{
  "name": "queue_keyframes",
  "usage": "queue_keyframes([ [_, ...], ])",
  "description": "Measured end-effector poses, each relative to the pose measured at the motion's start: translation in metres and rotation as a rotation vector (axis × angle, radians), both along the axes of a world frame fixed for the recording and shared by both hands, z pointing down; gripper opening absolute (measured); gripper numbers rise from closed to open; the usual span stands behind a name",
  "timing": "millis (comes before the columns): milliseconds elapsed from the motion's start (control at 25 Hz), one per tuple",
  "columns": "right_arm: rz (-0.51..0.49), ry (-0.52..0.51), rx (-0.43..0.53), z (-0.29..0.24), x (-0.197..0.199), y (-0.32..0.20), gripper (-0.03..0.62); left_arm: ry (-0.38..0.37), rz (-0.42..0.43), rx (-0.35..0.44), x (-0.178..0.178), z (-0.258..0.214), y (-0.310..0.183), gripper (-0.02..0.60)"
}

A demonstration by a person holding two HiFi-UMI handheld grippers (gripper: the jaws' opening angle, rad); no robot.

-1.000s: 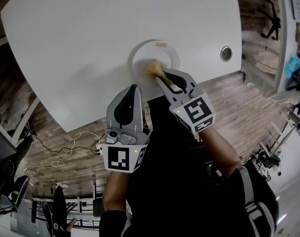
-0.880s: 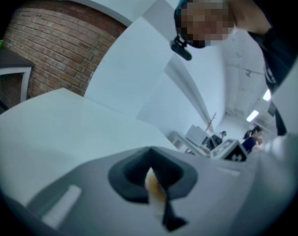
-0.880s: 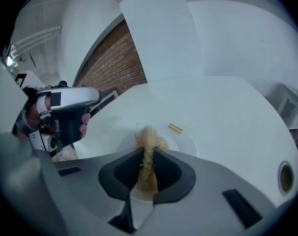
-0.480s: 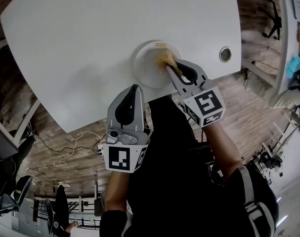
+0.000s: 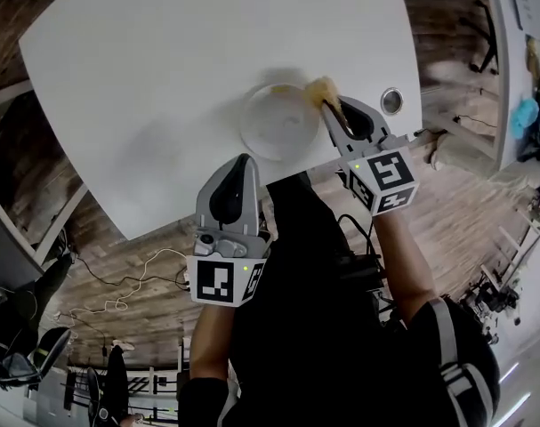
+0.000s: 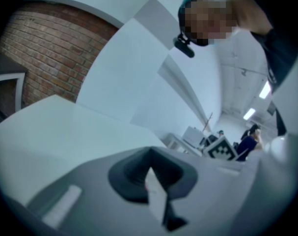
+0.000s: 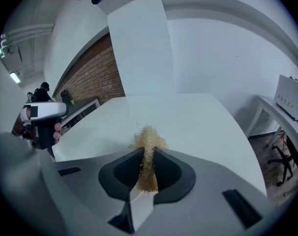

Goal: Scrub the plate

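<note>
A white round plate [image 5: 277,121] lies on the white table [image 5: 163,78], near its front edge. My right gripper [image 5: 330,103] is shut on a tan fibrous scrubber [image 5: 322,87], which sits at the plate's far right rim. In the right gripper view the scrubber [image 7: 148,146] is pinched between the jaws and sticks out past them over the table [image 7: 198,117]; the plate does not show there. My left gripper [image 5: 241,161] is shut with nothing in it, off the table's front edge, close to my body. Its jaws [image 6: 149,154] point up at a wall and ceiling.
A round metal grommet [image 5: 391,100] sits in the table right of the plate. Cables [image 5: 118,283] trail over the wooden floor below. Another desk [image 5: 510,25] stands at the far right, and an office chair [image 7: 282,162] beside the table.
My right gripper has carried the scrubber from the middle of the plate to its far right rim. The left gripper has stayed where it was.
</note>
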State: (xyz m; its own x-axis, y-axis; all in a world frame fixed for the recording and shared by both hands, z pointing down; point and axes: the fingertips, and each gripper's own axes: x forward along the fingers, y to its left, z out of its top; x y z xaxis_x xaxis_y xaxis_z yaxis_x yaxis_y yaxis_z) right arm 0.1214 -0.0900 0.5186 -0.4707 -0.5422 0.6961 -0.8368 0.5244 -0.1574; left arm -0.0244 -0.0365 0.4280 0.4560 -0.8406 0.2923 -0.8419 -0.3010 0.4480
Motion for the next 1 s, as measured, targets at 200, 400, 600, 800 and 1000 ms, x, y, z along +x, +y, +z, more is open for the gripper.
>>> queue_keyframes([
  [200, 0.033, -0.047, 0.070, -0.042, 0.001, -0.018, 0.048, -0.012, 0.004, 0.055, 0.001, -0.032, -0.010, 0.003],
  [400, 0.048, -0.086, 0.168, -0.101, -0.005, -0.031, 0.048, -0.037, 0.011, 0.114, -0.003, -0.072, -0.017, 0.003],
  [600, 0.062, -0.157, 0.251, -0.160, -0.015, -0.024, 0.047, -0.050, 0.002, 0.167, -0.008, -0.113, -0.020, 0.003],
  [800, 0.067, -0.209, 0.332, -0.210, -0.024, -0.004, 0.048, -0.056, 0.002, 0.217, -0.006, -0.151, -0.016, 0.003],
  [1000, 0.088, -0.268, 0.376, -0.242, -0.026, 0.013, 0.048, -0.067, 0.007, 0.254, -0.005, -0.176, -0.011, 0.003],
])
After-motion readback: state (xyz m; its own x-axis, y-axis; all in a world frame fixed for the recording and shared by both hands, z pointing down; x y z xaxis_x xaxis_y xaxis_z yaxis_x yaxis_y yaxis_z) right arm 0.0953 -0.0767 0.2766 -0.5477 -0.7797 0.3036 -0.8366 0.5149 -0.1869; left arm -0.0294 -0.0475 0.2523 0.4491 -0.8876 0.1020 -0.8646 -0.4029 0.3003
